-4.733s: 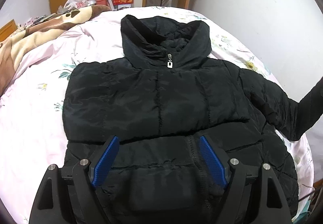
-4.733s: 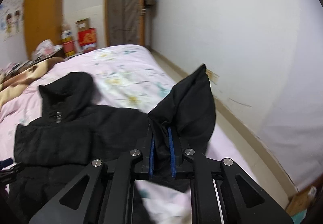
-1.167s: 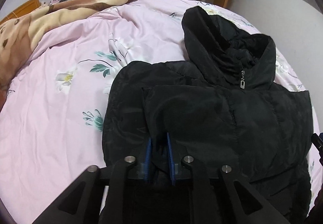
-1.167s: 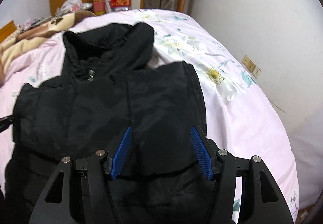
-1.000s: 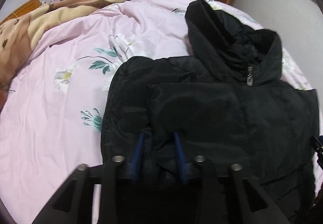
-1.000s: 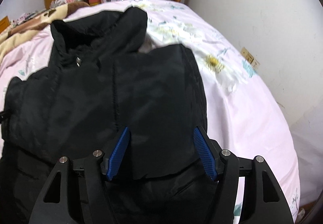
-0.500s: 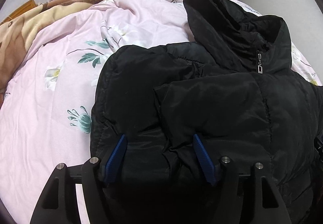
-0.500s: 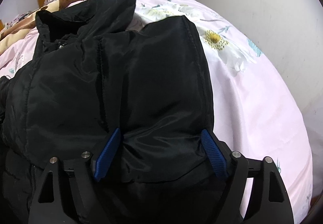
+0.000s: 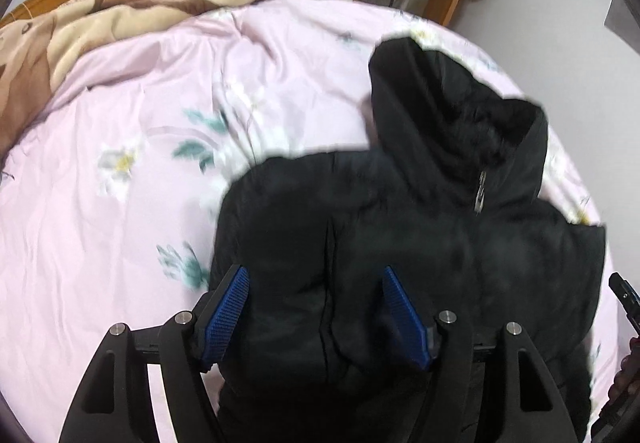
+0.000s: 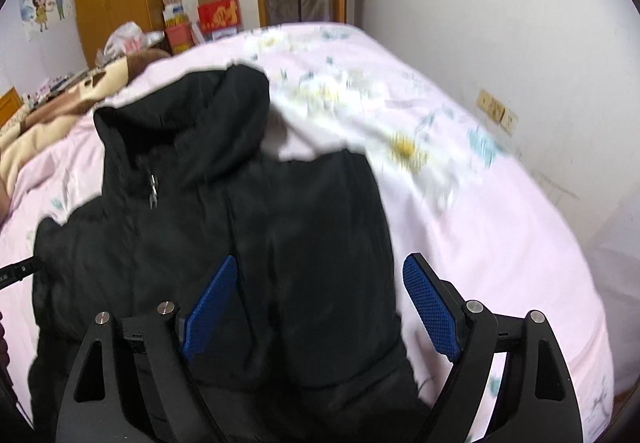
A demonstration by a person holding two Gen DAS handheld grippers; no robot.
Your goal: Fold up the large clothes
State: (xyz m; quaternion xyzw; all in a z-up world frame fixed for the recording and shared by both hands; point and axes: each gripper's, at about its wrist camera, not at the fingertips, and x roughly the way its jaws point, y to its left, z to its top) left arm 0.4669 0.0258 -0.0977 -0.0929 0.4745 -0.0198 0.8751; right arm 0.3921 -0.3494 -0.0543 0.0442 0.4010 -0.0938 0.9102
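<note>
A black jacket [image 9: 420, 243] is seen on the bed [image 9: 120, 203], both hand-held grippers [image 9: 316, 307] [image 10: 320, 303] released; no writing can be read.

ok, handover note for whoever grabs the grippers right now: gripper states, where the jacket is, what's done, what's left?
Left gripper: open, jaws have just been opening, nothing gripped; it hangs over the folded-in sleeve on its side.
Right gripper: open, jaws have just been opening, nothing gripped; over the other sleeve.
Black jacket: front up on the pink floral bedcover, zip closed, hood pointing away from you.
Done: both sleeves lie folded in across the chest.
Left: probably fold the body hem to collar, deal with the hood, flatten the bundle.
</note>
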